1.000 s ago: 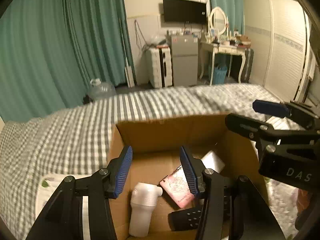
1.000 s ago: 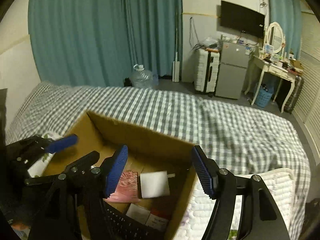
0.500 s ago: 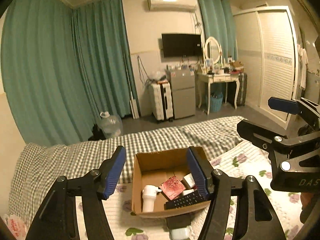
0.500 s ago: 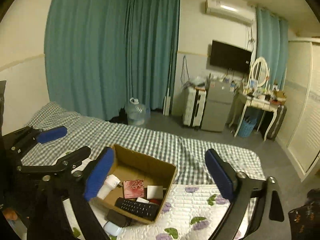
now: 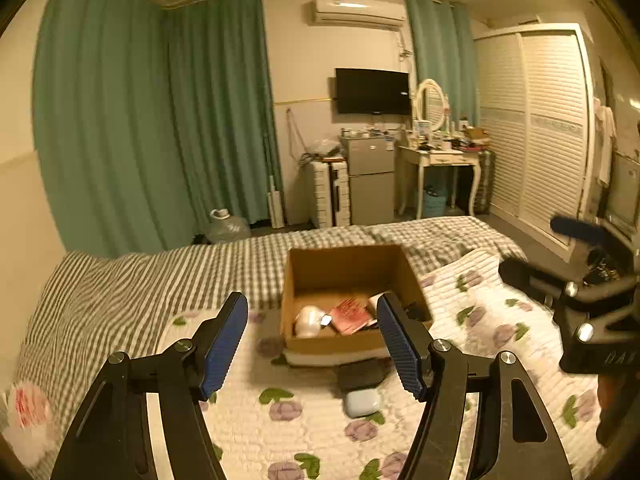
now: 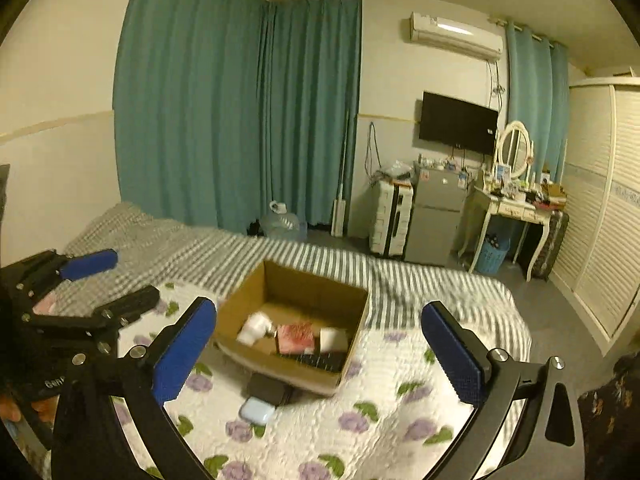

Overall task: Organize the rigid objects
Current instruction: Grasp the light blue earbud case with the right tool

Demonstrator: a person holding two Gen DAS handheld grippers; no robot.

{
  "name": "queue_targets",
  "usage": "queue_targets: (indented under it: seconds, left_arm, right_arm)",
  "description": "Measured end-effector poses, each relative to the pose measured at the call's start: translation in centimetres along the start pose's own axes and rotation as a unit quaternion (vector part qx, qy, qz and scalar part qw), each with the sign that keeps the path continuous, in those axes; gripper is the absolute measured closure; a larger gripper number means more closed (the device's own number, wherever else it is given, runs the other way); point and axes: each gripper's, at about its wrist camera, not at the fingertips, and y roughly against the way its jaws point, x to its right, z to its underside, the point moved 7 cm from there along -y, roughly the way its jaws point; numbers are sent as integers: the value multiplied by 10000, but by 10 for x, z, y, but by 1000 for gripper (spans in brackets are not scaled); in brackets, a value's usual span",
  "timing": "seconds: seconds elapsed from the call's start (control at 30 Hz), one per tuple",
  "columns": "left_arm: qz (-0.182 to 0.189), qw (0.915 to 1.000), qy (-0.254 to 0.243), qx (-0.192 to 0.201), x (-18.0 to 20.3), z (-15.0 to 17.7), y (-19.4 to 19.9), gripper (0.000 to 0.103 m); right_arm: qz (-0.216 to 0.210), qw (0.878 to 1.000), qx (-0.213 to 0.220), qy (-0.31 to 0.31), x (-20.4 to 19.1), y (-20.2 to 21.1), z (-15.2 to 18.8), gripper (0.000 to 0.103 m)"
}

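On the bed's floral quilt [image 5: 460, 308] sat the cardboard box [image 5: 344, 268], collecting loose items. Just before it lay a pale-blue case [image 5: 362, 403], seemingly unsorted. Left claw [image 5: 312, 344] and right claw [image 6: 320, 354] hung spread, empty.

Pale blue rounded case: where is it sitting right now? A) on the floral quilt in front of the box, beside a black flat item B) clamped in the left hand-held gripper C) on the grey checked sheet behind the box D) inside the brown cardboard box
A: the pale blue rounded case lies on the white floral quilt, just outside the brown cardboard box, next to the black flat item; neither hand-held gripper holds it.
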Motion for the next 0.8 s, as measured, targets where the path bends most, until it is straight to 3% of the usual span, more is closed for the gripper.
queue_targets:
  seconds: [0.17, 0.37, 0.5, 0.67, 0.8]
  left_arm:
    - [-186, 9993, 184, -284, -15, 49, -30, 33]
    - [-316, 9929, 332, -1098, -30, 113, -88, 33]
    - [-432, 9863, 306, -1564, -37, 149, -106, 33]
    - [-374, 9788, 390, -1976, -41, 174, -121, 33]
    - [-383, 9780, 434, -2004, -42, 177, -123, 33]
  right_arm:
    - [-102, 9981, -583, -157, -16, -42, 61, 0]
    - [-174, 9896, -1408, -242, -36, -115, 129, 0]
    - [-151, 9832, -1811, -182, -50, -154, 165, 0]
    - [-120, 9749, -2196, -346, -59, -191, 204, 0]
    - [-268, 9717, -2337, -190, -74, -206, 217, 1]
